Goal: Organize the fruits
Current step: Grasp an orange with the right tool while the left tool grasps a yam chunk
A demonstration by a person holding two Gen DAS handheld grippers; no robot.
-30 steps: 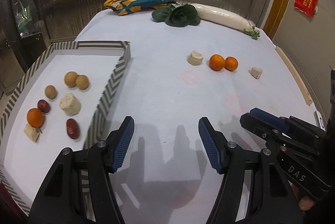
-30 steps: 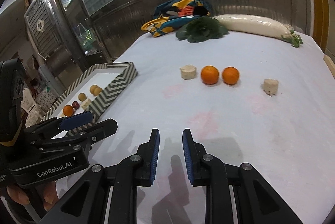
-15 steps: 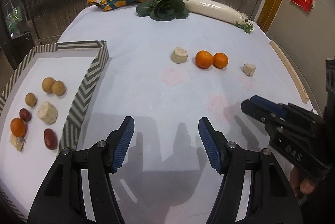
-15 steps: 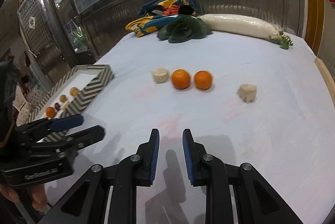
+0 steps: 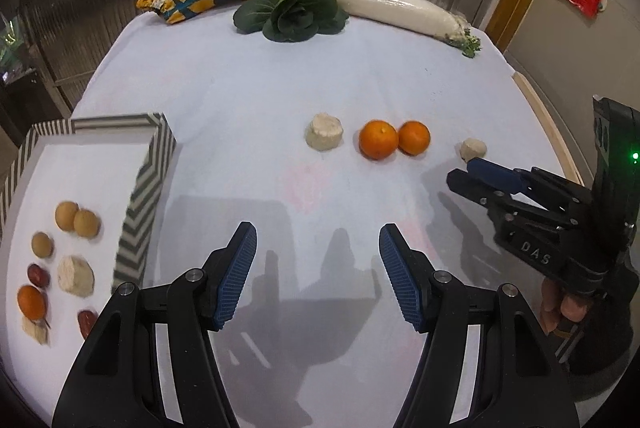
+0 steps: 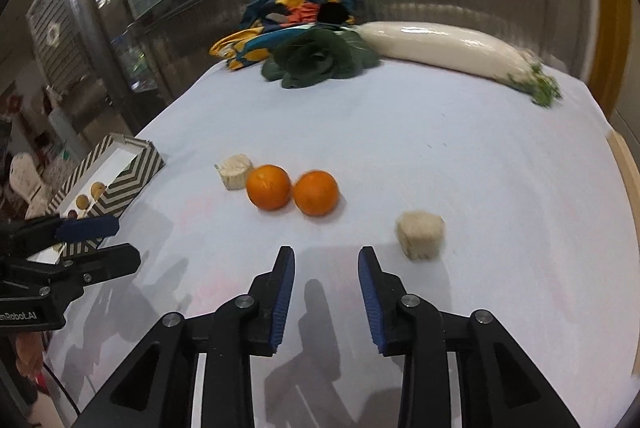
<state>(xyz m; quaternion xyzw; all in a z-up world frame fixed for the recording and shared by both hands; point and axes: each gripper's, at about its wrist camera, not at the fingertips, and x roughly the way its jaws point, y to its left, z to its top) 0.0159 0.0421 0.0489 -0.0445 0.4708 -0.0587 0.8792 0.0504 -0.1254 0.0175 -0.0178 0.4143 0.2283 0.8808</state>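
Both tools hang above the white cloth with nothing in them: the left gripper [image 5: 318,260] has its jaws spread wide, and the right gripper [image 6: 326,280] stands open to a moderate gap. Just beyond the right one, slightly to its right, lies a pale chunk [image 6: 420,234]; 2 oranges [image 6: 292,191] sit touching each other a little farther and to the left, with another pale piece [image 6: 234,171] beside them. The striped tray [image 5: 148,184] at the left already holds several fruits. I'd say the chunk is the next pick: centre the jaws over it, drop low, and close gently so the soft piece isn't crushed.
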